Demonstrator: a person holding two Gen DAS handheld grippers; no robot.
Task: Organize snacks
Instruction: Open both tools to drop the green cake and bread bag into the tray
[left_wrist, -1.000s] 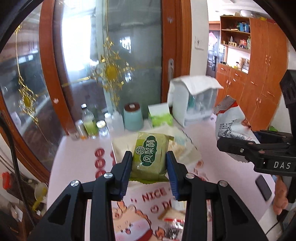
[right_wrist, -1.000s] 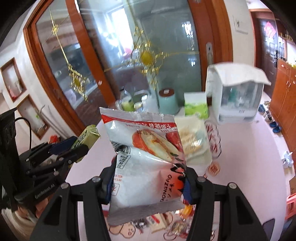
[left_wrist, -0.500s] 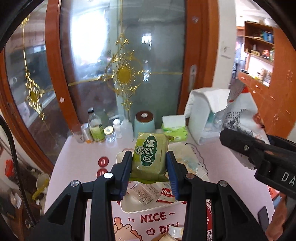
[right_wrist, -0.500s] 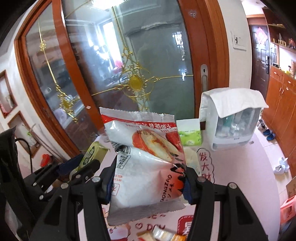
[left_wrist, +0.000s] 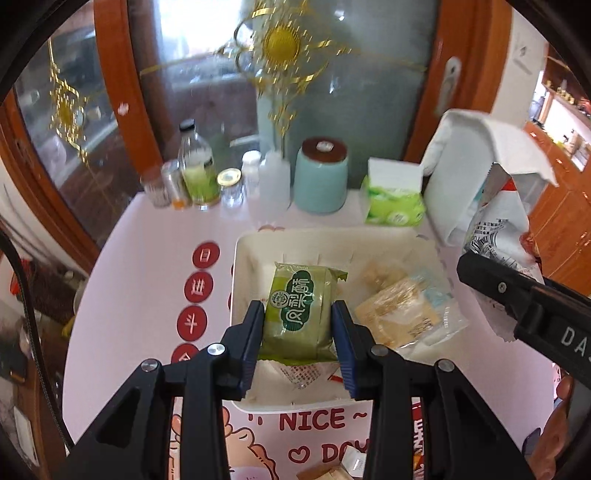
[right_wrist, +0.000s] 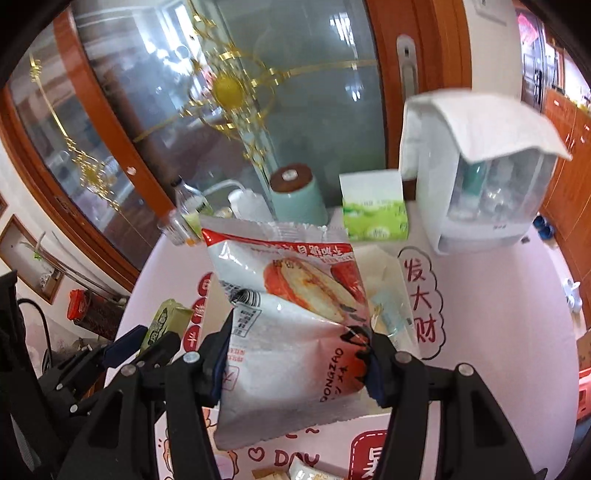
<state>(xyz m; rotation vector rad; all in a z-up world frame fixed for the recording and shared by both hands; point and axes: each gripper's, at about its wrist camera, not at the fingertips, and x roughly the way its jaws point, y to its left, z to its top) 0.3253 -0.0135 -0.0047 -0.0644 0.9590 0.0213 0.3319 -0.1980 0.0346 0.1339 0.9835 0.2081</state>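
The left gripper (left_wrist: 298, 328) pinches a green foil-wrapped pastry packet (left_wrist: 301, 316) between its 2 blue pads, held above the white rectangular plastic tray (left_wrist: 240, 258) on the pink printed tablecloth (left_wrist: 147, 258). The right gripper (right_wrist: 297, 354) clamps a big white-and-red crinkly snack bag (right_wrist: 291, 325) upright over the tray's right side. A clear-wrapped biscuit pack (left_wrist: 402, 314) lies in the tray.
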